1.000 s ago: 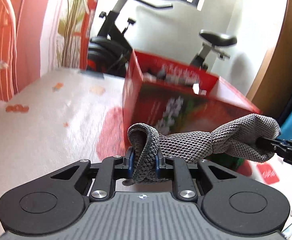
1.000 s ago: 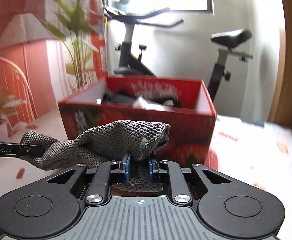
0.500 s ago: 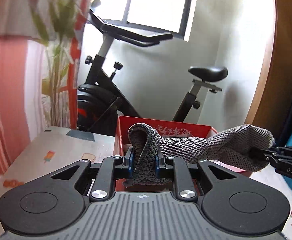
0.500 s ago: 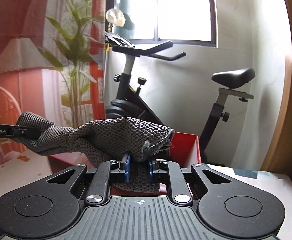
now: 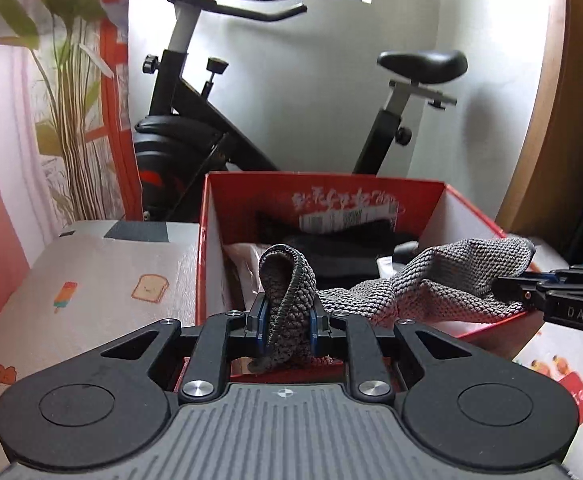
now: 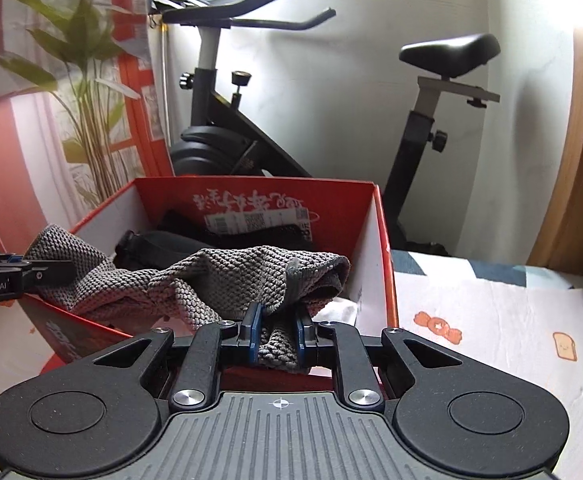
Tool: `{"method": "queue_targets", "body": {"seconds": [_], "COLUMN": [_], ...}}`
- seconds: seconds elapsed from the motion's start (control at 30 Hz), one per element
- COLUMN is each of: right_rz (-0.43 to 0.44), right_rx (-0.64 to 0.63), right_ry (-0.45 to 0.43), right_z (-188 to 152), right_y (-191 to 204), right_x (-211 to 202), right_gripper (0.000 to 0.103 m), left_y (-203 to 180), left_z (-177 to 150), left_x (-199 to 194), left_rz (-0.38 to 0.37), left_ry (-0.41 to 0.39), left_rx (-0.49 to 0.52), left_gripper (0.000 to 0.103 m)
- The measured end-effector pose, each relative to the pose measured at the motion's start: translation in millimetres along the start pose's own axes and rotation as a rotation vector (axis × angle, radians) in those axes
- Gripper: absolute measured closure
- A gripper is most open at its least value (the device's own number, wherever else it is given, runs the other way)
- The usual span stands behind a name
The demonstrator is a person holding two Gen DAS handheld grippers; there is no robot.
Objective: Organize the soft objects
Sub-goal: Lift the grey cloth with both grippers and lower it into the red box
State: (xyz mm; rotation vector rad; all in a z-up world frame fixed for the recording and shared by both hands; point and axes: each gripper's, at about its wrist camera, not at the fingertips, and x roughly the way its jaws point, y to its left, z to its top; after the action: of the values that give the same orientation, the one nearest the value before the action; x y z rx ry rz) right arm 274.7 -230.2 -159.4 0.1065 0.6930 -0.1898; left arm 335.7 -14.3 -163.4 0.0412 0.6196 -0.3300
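Over the red box, both claws clamped on grey cloth

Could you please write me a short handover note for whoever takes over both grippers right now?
Left gripper: jaws shut on one end of the grey knitted cloth.
Right gripper: jaws shut on the cloth's other end.
The cloth hangs slack between the two grippers, over the open red box on the patterned table cover.
Done: the cloth is picked up and brought to the box, which already holds dark items and something white.
Left: lower the cloth into the box, open both jaws, then draw both grippers back. I cannot tell whether more soft things remain outside the box.
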Motion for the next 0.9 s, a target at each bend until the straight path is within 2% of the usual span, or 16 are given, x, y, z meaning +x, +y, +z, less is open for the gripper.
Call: {"method": "queue_targets", "body": {"seconds": [0.4,0.63,0.83,0.9], "right_rz": [-0.014,-0.021,-0.034,-0.041], "right_rx": [0.042,0.044,0.049,0.051], "right_ry": [0.041,0.044,0.039,0.035], "right_z": [-0.8,0.6,-0.3,0.3], "right_y": [-6.1,-7.5,-9.3,-9.1], "right_x": [10.6,7.2,2.2,0.5], "right_gripper": [0.087,0.082,0.079,0.079], "left_y": [4.5,3.5,3.0,2.6], "left_z": [-0.7,1.7,2.7,3.2], "left_x": [16.4,19.4,17.0,15.0], "left_rz": [0.025,0.023,0.018,0.017], "left_ry": [0.068,0.088,0.089,0.088], "left_rx": [0.025,0.044,0.047,0.053], "left_gripper": [0.082,0.081,0.072,0.063]}}
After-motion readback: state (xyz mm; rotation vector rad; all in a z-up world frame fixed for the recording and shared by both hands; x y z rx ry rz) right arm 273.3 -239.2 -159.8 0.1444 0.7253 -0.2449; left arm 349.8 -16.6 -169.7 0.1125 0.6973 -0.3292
